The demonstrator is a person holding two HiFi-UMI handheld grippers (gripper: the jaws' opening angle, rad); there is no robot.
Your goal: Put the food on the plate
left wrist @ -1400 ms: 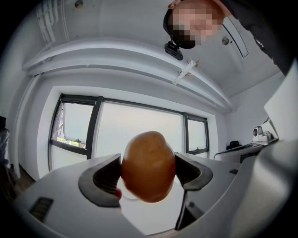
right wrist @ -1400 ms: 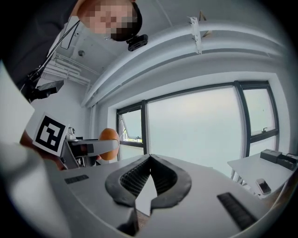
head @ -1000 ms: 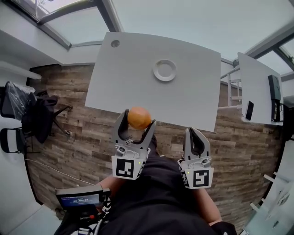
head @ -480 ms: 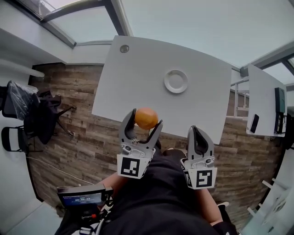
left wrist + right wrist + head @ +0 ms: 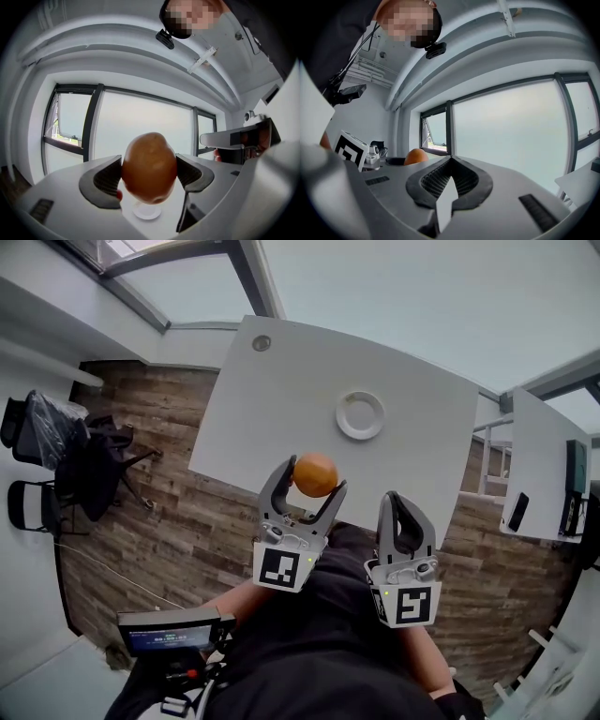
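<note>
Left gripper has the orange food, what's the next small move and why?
Probably move the left gripper forward and slightly right, toward the plate. Its jaws are shut on the orange food, held in the air short of the plate, which sits bare on the white table further ahead.

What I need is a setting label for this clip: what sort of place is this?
Probably an office or lab workroom: plain white tables, black office chairs on a wood-plank floor, and a wall of large windows.
</note>
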